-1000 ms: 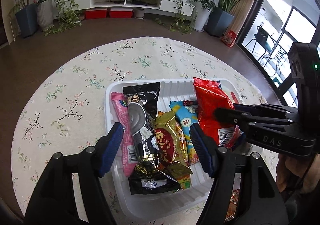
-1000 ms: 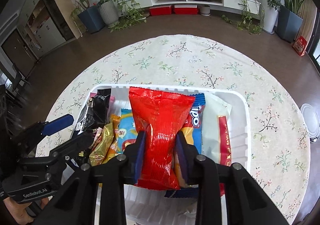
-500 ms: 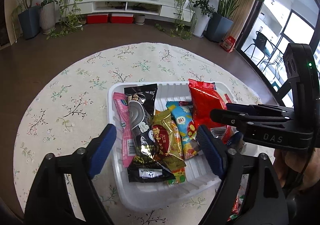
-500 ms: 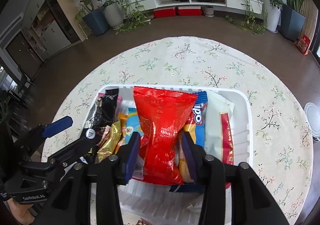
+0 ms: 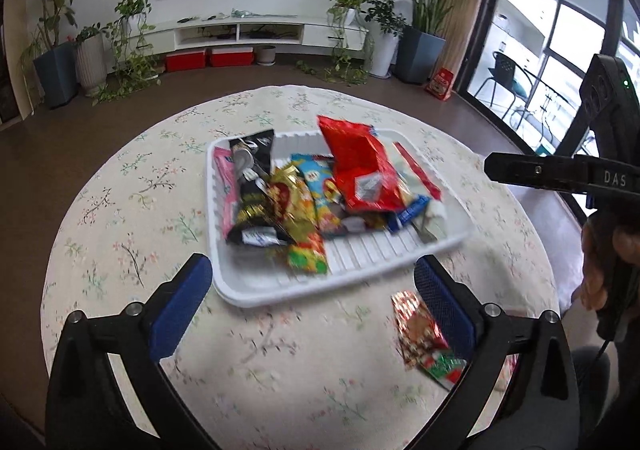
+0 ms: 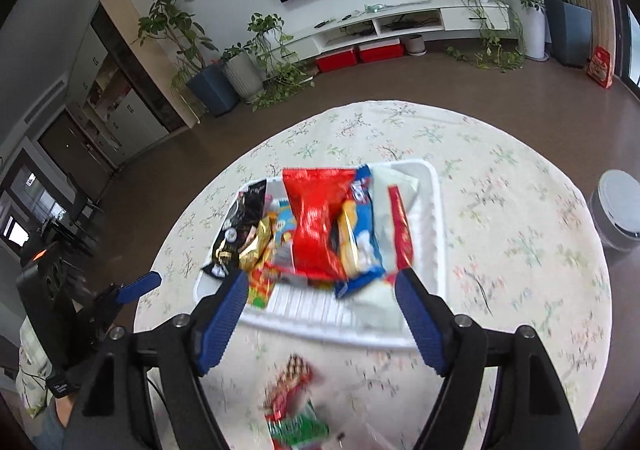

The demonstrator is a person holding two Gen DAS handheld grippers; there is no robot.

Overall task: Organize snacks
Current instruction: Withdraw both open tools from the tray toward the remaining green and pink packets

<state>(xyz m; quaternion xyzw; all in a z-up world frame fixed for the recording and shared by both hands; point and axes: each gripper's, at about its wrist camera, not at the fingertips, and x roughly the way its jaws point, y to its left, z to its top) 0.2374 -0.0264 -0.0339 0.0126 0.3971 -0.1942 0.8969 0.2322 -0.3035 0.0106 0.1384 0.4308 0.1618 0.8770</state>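
Snacks sit packed side by side in the white tray (image 5: 256,292) mid-table on the round floral tablecloth (image 5: 120,218): red bag (image 5: 360,166) on top toward the tray's far right, black packet (image 5: 250,178) and pink bar (image 5: 224,186) along its left wall, gold packet (image 5: 286,198) and blue-yellow packet (image 5: 320,186) between. One loose red-green packet (image 5: 424,338) lies outside the tray, on the cloth near the table's near edge, apart from the tray's near rim.

Left gripper (image 5: 316,306): jaws opening, spread wide, nothing between them, pads clear of everything. Right gripper (image 6: 320,318): jaws opening too, nothing pinched; the red bag lies free in the tray beyond its tips. Both point steeply down toward the table's near edge, hovering above the cloth, not touching.

Step in hand, my read: release done, next is likely the loose packet. To do it well, come straight down over it, pads on its long edges, pinch mid-body so the foil doesn't slip, lift clear of the near rim, and lay it in the bare ribbed strip at the tray's near end. Frames are motion-blurred, so packet edges are soft.
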